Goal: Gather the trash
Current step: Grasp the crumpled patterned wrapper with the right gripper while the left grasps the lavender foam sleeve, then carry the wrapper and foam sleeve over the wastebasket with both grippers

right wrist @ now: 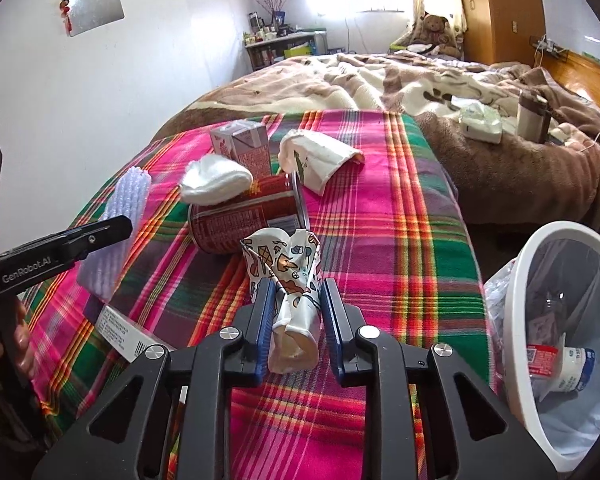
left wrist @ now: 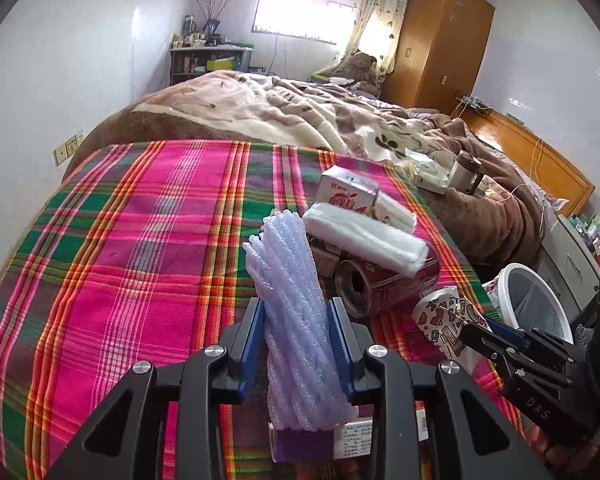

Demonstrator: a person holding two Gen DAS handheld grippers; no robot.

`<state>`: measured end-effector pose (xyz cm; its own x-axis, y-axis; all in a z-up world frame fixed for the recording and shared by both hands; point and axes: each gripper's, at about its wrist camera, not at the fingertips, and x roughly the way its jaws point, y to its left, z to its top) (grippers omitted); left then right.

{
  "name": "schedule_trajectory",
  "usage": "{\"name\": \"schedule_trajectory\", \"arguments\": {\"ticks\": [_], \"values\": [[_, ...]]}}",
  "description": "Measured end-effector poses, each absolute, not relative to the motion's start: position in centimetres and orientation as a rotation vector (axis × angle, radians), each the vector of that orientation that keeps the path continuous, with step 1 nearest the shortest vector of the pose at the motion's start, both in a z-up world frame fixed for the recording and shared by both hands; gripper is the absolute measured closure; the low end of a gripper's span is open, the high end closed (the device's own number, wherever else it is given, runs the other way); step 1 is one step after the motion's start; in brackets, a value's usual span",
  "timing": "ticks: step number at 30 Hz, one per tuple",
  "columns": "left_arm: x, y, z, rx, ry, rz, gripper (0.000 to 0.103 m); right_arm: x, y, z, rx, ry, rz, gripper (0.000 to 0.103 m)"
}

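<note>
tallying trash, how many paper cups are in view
2: one crushed printed cup held in the right tongs, one white cup lying behind the can. Others may be hidden.

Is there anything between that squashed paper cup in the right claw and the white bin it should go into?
Nothing visible. The right gripper holds the crumpled paper cup above the plaid cloth, and the white bin stands open to its right, beyond the cloth's edge.

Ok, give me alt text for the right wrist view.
The right gripper grips a crumpled patterned paper cup above a plaid bedspread. Behind lie a red can, a white sock and a drink carton; a white trash bin stands at right.
</note>
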<state>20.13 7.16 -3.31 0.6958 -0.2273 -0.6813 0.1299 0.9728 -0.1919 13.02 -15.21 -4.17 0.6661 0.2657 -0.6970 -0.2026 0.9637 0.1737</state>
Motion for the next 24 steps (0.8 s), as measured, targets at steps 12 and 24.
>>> {"name": "schedule_trajectory", "arguments": {"ticks": [12,24], "values": [[17.1,5.2,-0.2,-0.096,0.712,-0.237,0.070,11.7,-16.9,-2.1,0.119,0.720,0.237,0.079],[13.8,0.9,2.3,-0.056,0.649,-0.315,0.070,8.6,-20.5,0.8,0.144,0.616,0.174,0.079]]}}
